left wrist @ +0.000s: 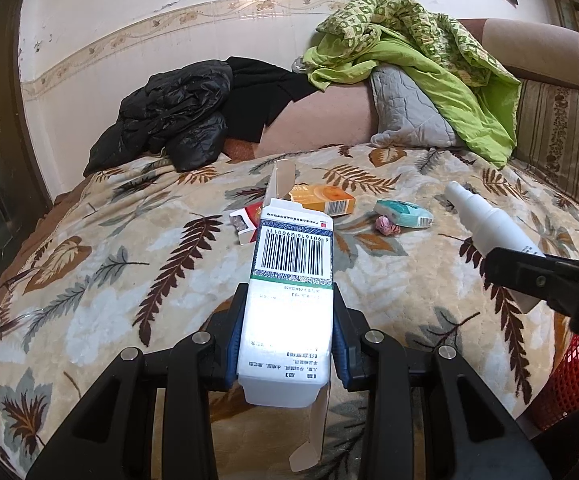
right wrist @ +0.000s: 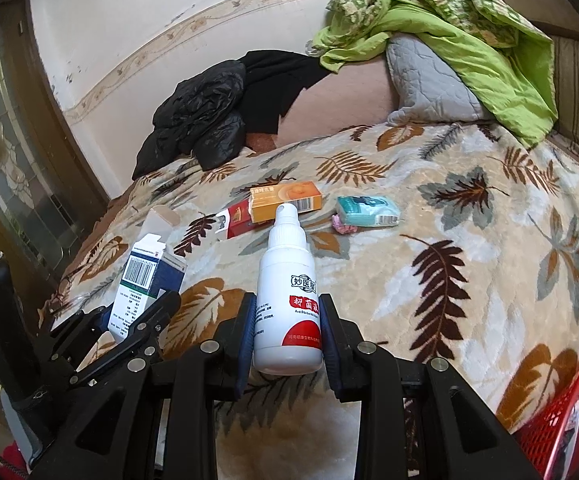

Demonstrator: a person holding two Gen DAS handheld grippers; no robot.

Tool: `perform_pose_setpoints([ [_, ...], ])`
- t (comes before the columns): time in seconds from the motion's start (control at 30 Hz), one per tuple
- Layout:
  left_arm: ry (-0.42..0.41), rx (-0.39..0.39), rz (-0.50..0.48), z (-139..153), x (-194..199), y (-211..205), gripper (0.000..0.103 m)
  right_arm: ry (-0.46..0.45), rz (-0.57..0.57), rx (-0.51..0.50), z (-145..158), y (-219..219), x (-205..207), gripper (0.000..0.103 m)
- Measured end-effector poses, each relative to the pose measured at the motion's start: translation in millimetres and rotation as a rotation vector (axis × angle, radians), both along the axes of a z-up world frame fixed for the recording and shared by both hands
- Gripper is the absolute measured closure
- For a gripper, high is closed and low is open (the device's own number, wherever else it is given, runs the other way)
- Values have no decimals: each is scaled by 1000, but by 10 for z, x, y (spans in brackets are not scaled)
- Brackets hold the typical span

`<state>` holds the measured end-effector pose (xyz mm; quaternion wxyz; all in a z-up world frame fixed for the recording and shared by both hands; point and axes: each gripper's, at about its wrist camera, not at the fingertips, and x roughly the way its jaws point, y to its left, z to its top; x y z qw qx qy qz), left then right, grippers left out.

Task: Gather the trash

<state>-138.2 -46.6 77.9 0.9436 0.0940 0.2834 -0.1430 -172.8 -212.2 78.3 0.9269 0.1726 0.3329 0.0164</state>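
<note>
The left claw point(left wrist: 287, 344) pinches a carton point(left wrist: 289, 300), the right claw point(right wrist: 289, 340) a spray bottle point(right wrist: 287, 300), both lifted clear for the red basket point(right wrist: 569, 412) at four o'clock.

White carton point(left wrist: 289, 312): paperboard, smooth, slight sheen, printed barcode. Spray bottle point(right wrist: 287, 300): glossy white plastic, paper label. Left gripper point(left wrist: 287, 320), right gripper point(right wrist: 288, 328): matt black plastic, blue ribbed pads, shiny metal pins. Blanket point(left wrist: 129, 280): plush fleece, fuzzy, leaf print. Far left jacket point(left wrist: 177, 116): shiny black quilted fabric. Far right green cloth point(left wrist: 429, 60): thin, matt, creased. Near right red basket point(right wrist: 569, 412): plastic mesh. Orange box point(left wrist: 325, 200): glossy card.
</note>
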Motion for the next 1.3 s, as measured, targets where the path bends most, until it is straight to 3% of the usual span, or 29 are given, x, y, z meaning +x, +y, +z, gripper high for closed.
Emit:
perform_pose_setpoints([
  [0.77, -11, 5, -39, 37, -149, -123, 68, 0, -35, 22, 78, -156, -460, 71],
  [1.03, 42, -21, -125, 98, -322, -316, 68, 18, -68, 24, 172, -346, -719, 71],
  [1.3, 86, -46, -274, 245, -599, -663, 68, 45, -203, 74, 197, -1003, -1263, 71],
])
